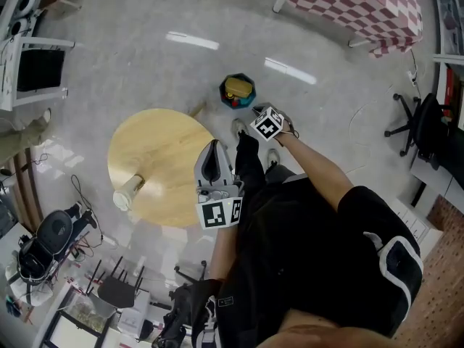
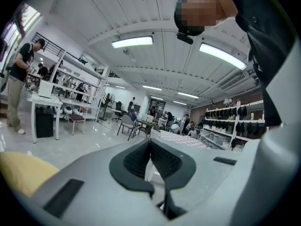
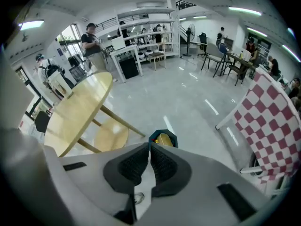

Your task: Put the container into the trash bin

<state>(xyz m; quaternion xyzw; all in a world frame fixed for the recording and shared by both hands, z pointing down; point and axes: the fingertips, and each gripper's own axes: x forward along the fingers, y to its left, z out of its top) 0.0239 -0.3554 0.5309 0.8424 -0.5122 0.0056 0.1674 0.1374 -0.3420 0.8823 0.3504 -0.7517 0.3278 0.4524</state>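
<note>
Container (image 1: 239, 88) seemingly inside trash bin (image 1: 225, 94) | bin near table (image 1: 156, 158) edge, apart

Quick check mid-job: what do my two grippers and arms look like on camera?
Both the left gripper and right gripper have light grey shells with black ribbed fingers. Each carries a white cube printed with black square markers. The person wears a black short-sleeved top.

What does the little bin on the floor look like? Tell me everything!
The trash bin is small and dark blue-green, with an angled rim and an open top. It looks like plastic. It stands upright on the shiny grey floor, beside the round wooden table, not touching it. A yellow thing with a bit of red lies inside. Nothing else touches it.
</note>
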